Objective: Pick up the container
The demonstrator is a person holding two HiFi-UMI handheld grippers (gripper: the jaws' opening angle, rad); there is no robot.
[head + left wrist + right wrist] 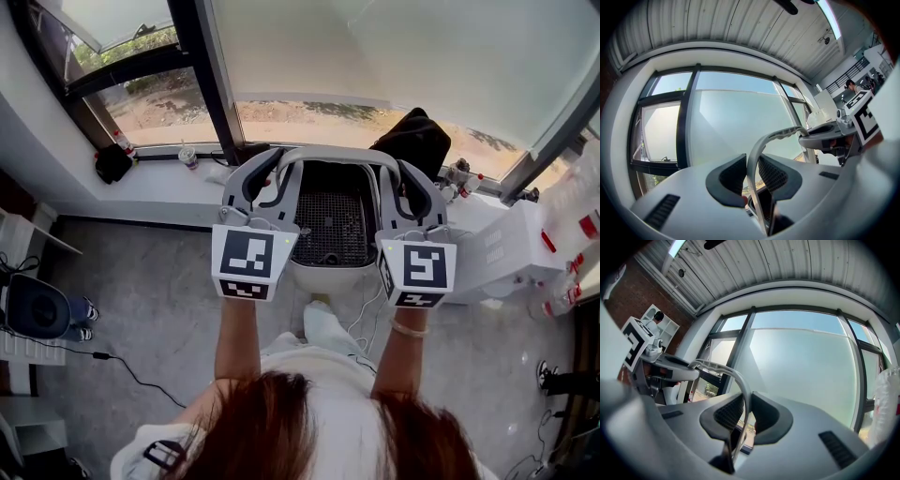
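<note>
The container [330, 265] is a white bin with a dark mesh inside and a pale hoop handle [333, 153]. It hangs in front of the person, above the floor. My left gripper [265, 178] is shut on the handle's left side. My right gripper [409, 187] is shut on its right side. In the left gripper view the handle [764, 140] runs up between the dark pads of the left gripper [751, 176]. The right gripper view shows the handle [736, 376] pinched the same way by the right gripper [746, 411].
A window sill [159, 183] runs behind the container, with a cup [188, 156] and a black bag [413, 138] on it. A white cabinet [511, 253] stands at the right. A cable [112, 361] lies on the grey floor at the left.
</note>
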